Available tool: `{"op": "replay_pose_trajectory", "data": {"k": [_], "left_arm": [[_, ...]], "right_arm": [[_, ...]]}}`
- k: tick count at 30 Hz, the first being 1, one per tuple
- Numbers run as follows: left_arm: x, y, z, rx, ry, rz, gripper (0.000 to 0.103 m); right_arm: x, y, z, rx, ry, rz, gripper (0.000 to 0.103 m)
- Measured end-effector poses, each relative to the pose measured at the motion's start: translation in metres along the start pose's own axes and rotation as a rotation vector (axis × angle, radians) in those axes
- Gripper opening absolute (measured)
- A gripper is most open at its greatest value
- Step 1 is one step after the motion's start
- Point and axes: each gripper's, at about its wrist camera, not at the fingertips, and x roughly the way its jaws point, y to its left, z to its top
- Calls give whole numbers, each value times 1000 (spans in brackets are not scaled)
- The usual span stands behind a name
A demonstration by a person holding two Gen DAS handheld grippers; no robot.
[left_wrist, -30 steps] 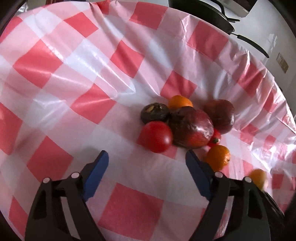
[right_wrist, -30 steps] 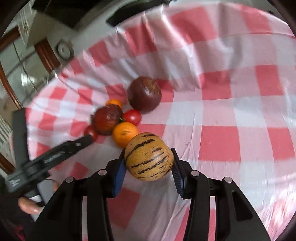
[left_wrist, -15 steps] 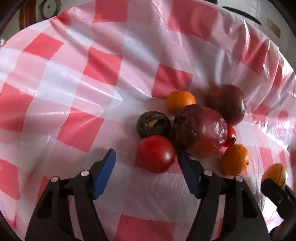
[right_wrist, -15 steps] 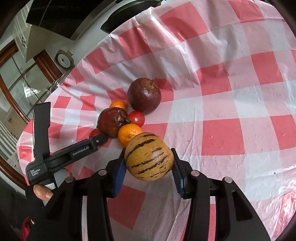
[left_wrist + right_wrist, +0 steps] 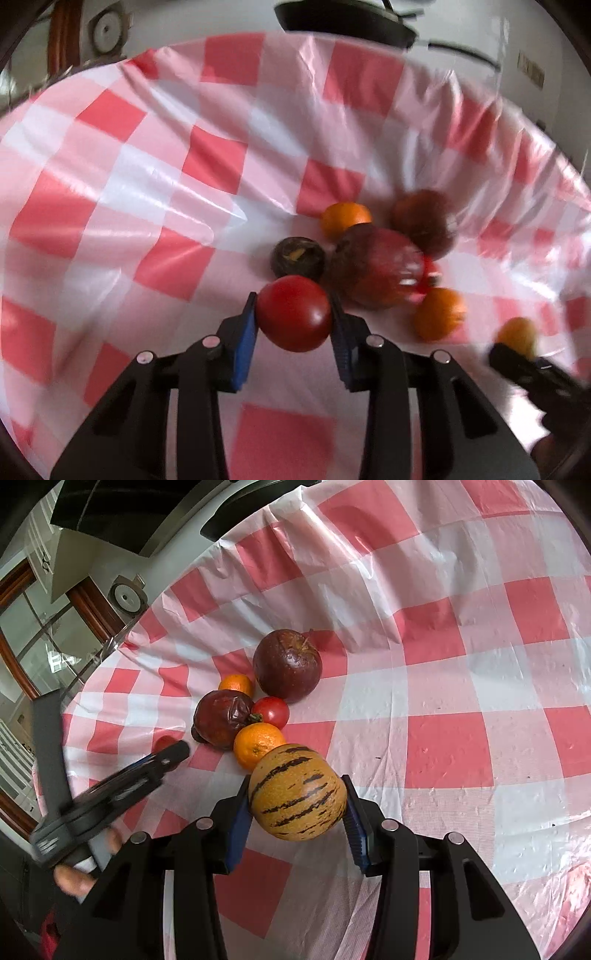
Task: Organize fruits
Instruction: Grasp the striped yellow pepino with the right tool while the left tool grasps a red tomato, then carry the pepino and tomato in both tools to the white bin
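Left wrist view: left tool (image 5: 294, 316), jaws just closing, clamped on red tomato (image 5: 294, 313); fruit pile (image 5: 373, 271) just beyond on checked tabletop (image 5: 110, 192).
Right wrist view: right tool (image 5: 297, 805) clamped on striped melon (image 5: 297, 792); orange (image 5: 258, 744) just ahead.

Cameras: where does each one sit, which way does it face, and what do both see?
Left wrist: on the left gripper, looking forward and down along its blue-padded fingers, shut on a round red tomato, towards the fruit pile on the red-and-white checked tablecloth.
Right wrist: on the right gripper, angled down, shut on a striped yellow melon; a hand shows at lower left.
Shared: the wrinkled dark-red fruit, oranges, tablecloth, each other's gripper.
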Motion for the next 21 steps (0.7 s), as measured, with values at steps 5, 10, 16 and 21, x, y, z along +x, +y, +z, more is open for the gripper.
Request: {"op": "replay_pose_trajectory", "data": {"k": [5, 10, 16, 21], "left_arm": [[-36, -14, -32, 1, -30, -7, 37], [-44, -21, -49, -5, -7, -39, 37], [-49, -29, -50, 46, -63, 39, 37], [-61, -15, -66, 5, -28, 13, 37]], "right_arm": [[1, -1, 0, 0, 3, 4, 45], [3, -3, 1, 2, 8, 10, 45], [0, -1, 0, -1, 3, 17, 45], [-20, 4, -17, 36, -34, 3, 45]]}}
